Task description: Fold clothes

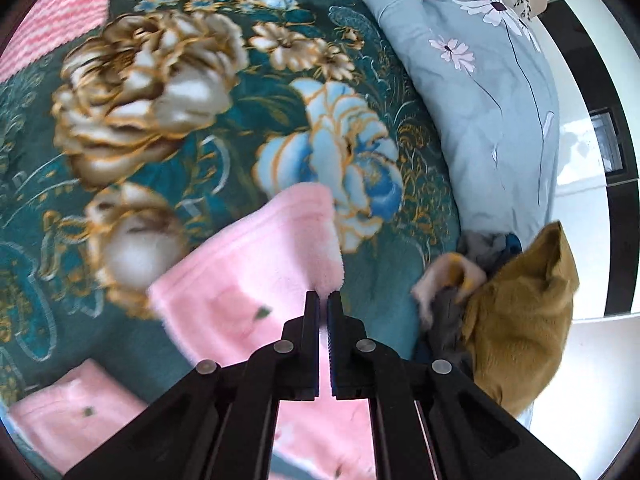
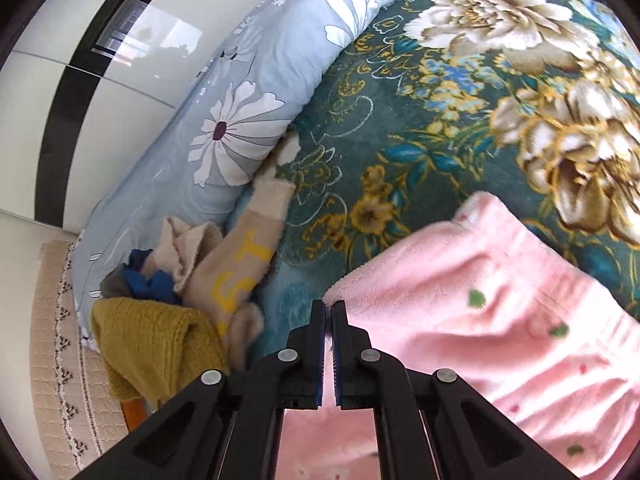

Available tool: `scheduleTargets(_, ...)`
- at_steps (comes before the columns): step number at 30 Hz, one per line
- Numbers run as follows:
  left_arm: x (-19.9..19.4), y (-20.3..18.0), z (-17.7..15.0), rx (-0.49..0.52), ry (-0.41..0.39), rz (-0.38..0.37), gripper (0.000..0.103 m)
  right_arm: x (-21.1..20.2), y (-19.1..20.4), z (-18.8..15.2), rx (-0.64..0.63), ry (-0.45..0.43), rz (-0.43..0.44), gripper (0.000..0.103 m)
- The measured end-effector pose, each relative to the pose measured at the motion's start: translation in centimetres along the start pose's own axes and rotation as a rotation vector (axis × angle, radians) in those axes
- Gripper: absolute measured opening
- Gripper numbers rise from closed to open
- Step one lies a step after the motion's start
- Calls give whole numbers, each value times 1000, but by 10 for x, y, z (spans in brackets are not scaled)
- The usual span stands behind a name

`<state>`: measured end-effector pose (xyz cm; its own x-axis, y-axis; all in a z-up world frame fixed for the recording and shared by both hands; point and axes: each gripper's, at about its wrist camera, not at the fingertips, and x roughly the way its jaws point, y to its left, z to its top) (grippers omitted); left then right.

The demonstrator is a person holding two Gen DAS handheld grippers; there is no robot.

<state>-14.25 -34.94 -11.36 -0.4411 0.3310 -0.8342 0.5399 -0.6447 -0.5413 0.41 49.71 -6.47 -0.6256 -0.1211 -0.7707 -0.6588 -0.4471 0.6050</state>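
A fluffy pink garment point(image 1: 256, 280) with small green dots lies on the dark green floral blanket point(image 1: 224, 128). My left gripper point(image 1: 323, 295) is shut on an edge of it, and the cloth rises to the pinch and runs under the fingers. Another pink part point(image 1: 76, 408) rests at the lower left. In the right wrist view my right gripper point(image 2: 330, 305) is shut on a corner of the same pink garment point(image 2: 480, 304), which spreads to the right over the blanket point(image 2: 420, 120).
A pile of unfolded clothes sits at the bed's edge: a mustard knit point(image 2: 152, 340), a beige sweater with yellow letters point(image 2: 240, 272), blue cloth point(image 2: 144, 280). A light blue daisy-print duvet point(image 2: 248, 112) lines that side. A pink striped cloth point(image 1: 56, 28) lies far left.
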Motion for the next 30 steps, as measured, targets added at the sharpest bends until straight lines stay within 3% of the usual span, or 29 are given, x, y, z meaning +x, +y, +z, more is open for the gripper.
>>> scheduleTargets(5, -52, 18, -17, 17, -32, -77, 3, -33, -4, -6, -21, -12, 62, 4)
scheduleTargets(8, -86, 23, -30, 34, -89, -162, 3, -55, -16, -20, -35, -16, 110, 4)
scheduleTargets(14, -100, 90, -84, -45, -99, -153, 3, -99, -42, -50, -64, -24, 207, 4)
scheduleTargets(21, -109, 167, -143, -141, -109, -133, 3, -107, -128, -96, 73, 43, 146, 4)
scheduleTargets(27, -96, 198, -156, -192, -90, -71, 2, -94, -145, -107, 104, 77, 77, 4)
scheduleTargets(30, -110, 200, -155, -186, -138, -124, 0, -97, -140, -103, 106, 70, 94, 4)
